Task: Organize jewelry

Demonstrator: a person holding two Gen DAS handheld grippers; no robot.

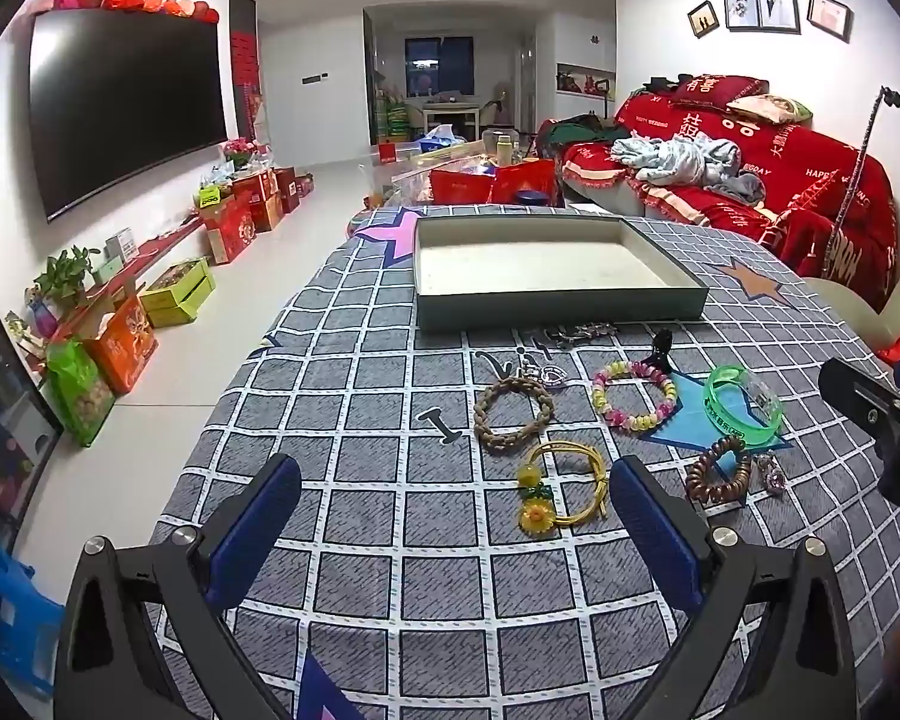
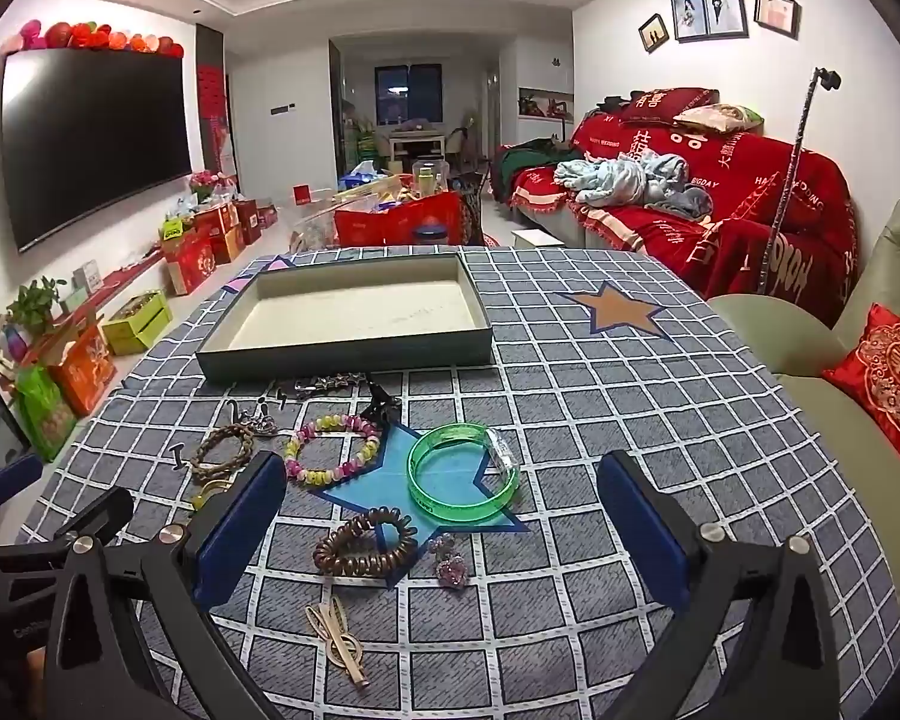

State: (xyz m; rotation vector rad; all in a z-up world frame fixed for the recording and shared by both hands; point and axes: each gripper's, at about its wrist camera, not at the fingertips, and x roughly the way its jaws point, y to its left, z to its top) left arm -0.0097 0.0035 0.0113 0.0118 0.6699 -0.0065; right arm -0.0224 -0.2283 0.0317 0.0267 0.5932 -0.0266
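Both grippers, left gripper (image 1: 453,489) and right gripper (image 2: 441,489), hang released, grasping nothing. Bracelets, including a green bangle (image 2: 462,473), lie mid-frame on the checked cloth (image 2: 600,420); tray (image 2: 354,345) behind them.

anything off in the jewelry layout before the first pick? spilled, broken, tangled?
Nothing looks damaged or spilled. The tray is empty; all the jewelry lies loose on the tablecloth in front of it. One overlap: the black claw clip touches the pink-and-yellow beaded bracelet. Both grippers, left and right, are open and empty.
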